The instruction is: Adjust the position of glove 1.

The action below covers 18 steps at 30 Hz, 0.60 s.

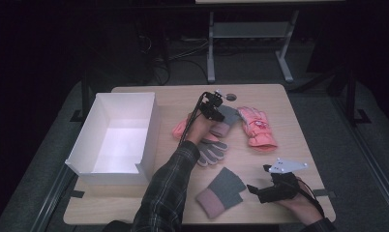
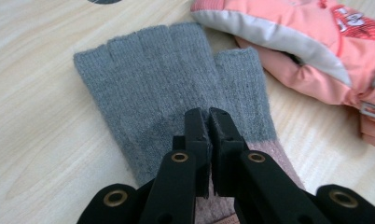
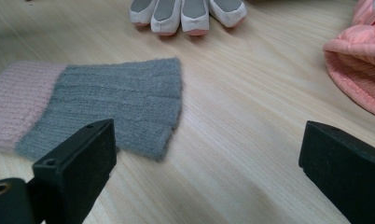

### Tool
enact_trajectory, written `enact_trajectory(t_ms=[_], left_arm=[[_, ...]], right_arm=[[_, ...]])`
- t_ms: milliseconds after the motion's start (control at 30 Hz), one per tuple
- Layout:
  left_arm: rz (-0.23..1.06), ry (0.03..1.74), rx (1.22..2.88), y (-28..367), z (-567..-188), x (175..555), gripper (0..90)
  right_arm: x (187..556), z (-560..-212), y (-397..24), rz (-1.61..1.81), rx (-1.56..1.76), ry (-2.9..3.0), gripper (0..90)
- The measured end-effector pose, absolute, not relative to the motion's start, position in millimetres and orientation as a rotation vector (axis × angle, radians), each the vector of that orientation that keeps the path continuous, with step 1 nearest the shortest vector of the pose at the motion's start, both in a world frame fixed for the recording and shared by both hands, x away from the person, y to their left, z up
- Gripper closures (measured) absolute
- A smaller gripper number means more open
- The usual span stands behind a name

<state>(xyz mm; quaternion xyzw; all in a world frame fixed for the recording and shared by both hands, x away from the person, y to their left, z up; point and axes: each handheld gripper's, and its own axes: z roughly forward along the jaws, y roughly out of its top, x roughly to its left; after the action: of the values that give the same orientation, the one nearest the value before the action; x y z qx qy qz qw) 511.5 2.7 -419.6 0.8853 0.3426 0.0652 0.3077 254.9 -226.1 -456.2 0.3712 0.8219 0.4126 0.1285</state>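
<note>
Grey knitted fingerless glove with a dusty-pink cuff (image 2: pixel 171 79), lying flat toward the far edge of the pale wooden tabletop (image 1: pixel 299 140), its short finger stubs pointing away from the left tongs (image 2: pixel 208 116). The left tongs are closed to a narrow slit on a pinch of the grey knit near the palm, just above the cuff, so the fabric puckers slightly at the tips; gripping here, rather than at a stub, probably lets the whole glove lift without stretching. Just beside it, toward the right edge, lies a padded salmon-pink mitten with a white lining (image 2: pixel 311 60), touching or nearly touching the glove's thumb side. Nearer the person rest a grey-and-white fingered glove (image 1: pixel 211 152) and the matching second grey fingerless glove with pink cuff (image 3: pixel 106 105), the latter close to the near edge. The right tongs (image 3: pixel 209 154) stand wide and empty, resting near the near right corner beside that second glove, seemingly waiting. An open white rectangular box (image 1: pixel 116 140) sits along the left edge, a likely destination for sorted gloves.
</note>
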Motion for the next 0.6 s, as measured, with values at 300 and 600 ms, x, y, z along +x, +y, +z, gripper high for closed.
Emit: enact_trajectory(t_ms=[300,600], left_arm=[[0.156,0.834,2.350,11,-396,497,87.0],[0.156,0.757,2.345,16,-368,479,87.1]], right_arm=[[255,-456,-226,1.198,1.080,2.390,3.6],[256,-457,-226,1.191,1.079,2.388,3.6]])
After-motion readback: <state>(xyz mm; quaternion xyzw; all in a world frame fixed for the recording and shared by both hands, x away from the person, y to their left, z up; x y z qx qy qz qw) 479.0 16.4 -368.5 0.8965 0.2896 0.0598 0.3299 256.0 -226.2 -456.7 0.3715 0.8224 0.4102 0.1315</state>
